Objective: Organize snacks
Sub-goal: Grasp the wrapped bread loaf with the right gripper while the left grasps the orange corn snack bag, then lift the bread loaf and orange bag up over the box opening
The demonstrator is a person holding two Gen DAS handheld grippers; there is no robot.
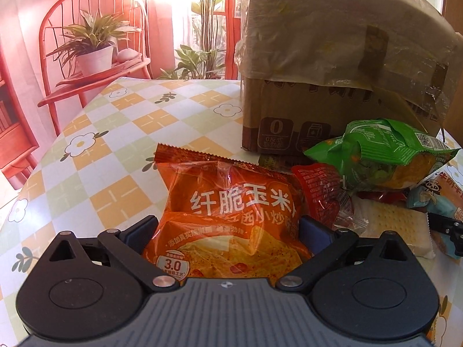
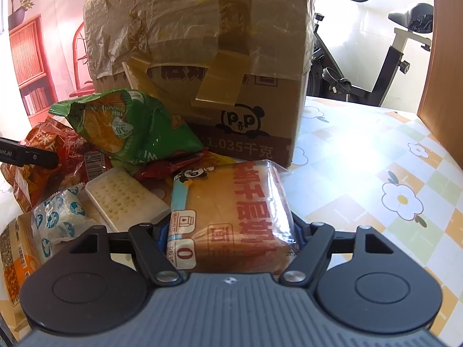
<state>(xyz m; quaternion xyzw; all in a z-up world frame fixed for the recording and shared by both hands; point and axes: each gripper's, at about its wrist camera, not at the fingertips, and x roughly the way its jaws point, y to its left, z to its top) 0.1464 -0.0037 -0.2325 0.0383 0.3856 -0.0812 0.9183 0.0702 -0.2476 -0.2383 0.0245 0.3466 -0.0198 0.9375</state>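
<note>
An orange corn-chip bag [image 1: 231, 211] lies on the checked tablecloth, between the fingers of my left gripper [image 1: 228, 228]. The jaws stand wide on either side of it and do not squeeze it, so this gripper is open. My right gripper [image 2: 231, 231] is shut on a clear-wrapped bread pack [image 2: 228, 211] with red lettering, held in front of the cardboard box [image 2: 202, 57]. The snack pile holds a green chip bag [image 2: 130, 127], a small red packet [image 1: 318, 193] and a white cracker pack [image 2: 121, 199]. My left gripper's finger [image 2: 29, 153] shows at the far left of the right wrist view.
The taped cardboard box [image 1: 332, 72] stands at the back of the table [image 1: 115, 133]. A blue-and-white wrapped snack [image 2: 60, 219] and an orange pack [image 2: 17, 254] lie at the pile's near left. An exercise bike [image 2: 390, 52] stands beyond the table's far right edge.
</note>
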